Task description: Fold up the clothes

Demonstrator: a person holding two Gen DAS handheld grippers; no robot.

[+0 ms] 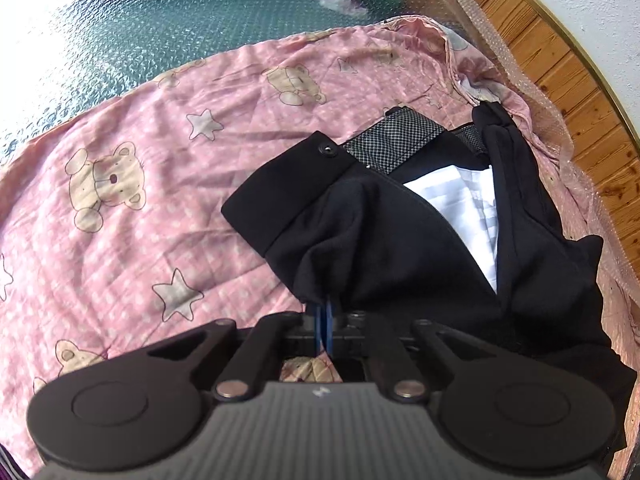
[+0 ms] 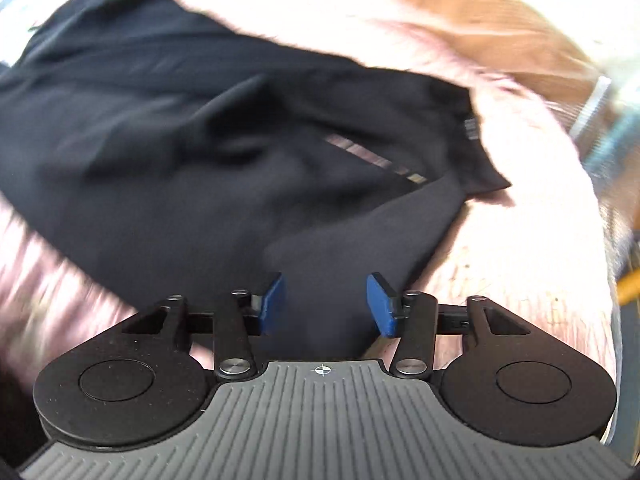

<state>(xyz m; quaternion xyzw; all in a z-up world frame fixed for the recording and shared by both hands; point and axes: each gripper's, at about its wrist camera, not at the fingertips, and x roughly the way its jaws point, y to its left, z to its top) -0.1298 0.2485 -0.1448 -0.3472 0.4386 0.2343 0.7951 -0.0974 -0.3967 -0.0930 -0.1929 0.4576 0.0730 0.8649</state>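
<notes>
Black trousers [image 1: 384, 236] lie on a pink bear-print blanket [image 1: 132, 184], waistband with a snap button and white pocket lining showing. My left gripper [image 1: 324, 312] is shut on a bunch of the black fabric, which hides its blue pads [image 1: 322, 328] almost fully. In the right wrist view the same black trousers [image 2: 200, 152] spread across the blanket [image 2: 520, 240], blurred by motion. My right gripper [image 2: 326, 304] is open just above the black fabric, with nothing between its blue pads [image 2: 272, 304].
Green bubble-wrap covering [image 1: 160, 32] lies beyond the blanket. A wooden panel [image 1: 560, 72] and a white wall run along the right. A yellow object [image 2: 628, 288] shows at the right edge.
</notes>
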